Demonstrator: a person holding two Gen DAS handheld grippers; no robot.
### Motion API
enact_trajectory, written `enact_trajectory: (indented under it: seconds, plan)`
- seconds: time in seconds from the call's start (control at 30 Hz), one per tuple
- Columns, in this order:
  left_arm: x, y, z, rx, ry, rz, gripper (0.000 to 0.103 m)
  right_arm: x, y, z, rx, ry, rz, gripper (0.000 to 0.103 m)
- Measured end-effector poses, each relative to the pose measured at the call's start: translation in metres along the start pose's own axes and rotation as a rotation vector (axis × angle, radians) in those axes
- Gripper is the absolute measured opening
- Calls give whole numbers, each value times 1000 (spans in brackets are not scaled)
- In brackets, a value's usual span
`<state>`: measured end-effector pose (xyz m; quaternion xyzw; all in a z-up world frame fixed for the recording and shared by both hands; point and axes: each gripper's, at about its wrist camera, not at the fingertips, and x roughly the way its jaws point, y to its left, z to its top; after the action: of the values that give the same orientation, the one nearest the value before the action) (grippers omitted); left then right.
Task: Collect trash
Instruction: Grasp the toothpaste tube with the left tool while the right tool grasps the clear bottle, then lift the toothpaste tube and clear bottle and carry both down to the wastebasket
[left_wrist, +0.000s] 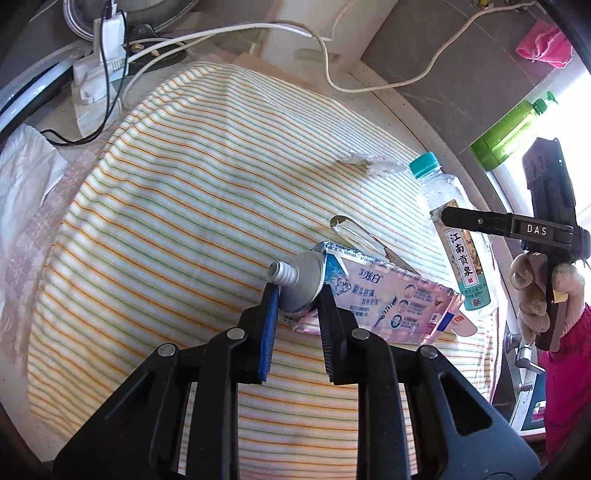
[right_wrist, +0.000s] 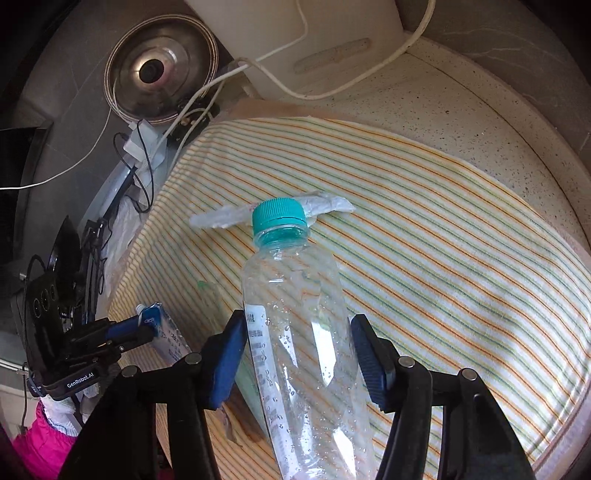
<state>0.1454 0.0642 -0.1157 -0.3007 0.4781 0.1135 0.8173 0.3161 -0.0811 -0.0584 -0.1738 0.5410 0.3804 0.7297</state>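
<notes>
My left gripper (left_wrist: 298, 295) is shut on the grey shoulder of a pink and blue toothpaste tube (left_wrist: 388, 299), capless, its nozzle poking past the pads. The tube hangs over the striped cloth (left_wrist: 184, 221). The same gripper (right_wrist: 146, 326) with the tube (right_wrist: 166, 332) shows low on the left in the right wrist view. My right gripper (right_wrist: 298, 325) is shut on a clear plastic bottle (right_wrist: 295, 295) with a teal cap, both pads against its sides. In the left wrist view the bottle (left_wrist: 443, 192) tilts at the right, one black finger (left_wrist: 465, 221) of the right gripper across its label.
A crumpled white wrapper (right_wrist: 229, 218) lies on the cloth behind the bottle cap. A clear plastic strip (left_wrist: 354, 236) rests behind the tube. Cables and a white power strip (left_wrist: 107, 48), a metal lid (right_wrist: 159, 70), a green soap bottle (left_wrist: 513, 133) and a white bag (left_wrist: 26, 173) surround the cloth.
</notes>
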Motion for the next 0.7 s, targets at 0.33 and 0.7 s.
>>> enact_trajectory:
  seconds: [0.33, 0.7]
  plan:
    - [-51, 25, -11, 12, -78, 43, 20, -41, 25, -24, 15, -142, -68, 59]
    - [-89, 38, -31, 39, -119, 59, 20, -79, 51, -56, 31, -281, -121, 57]
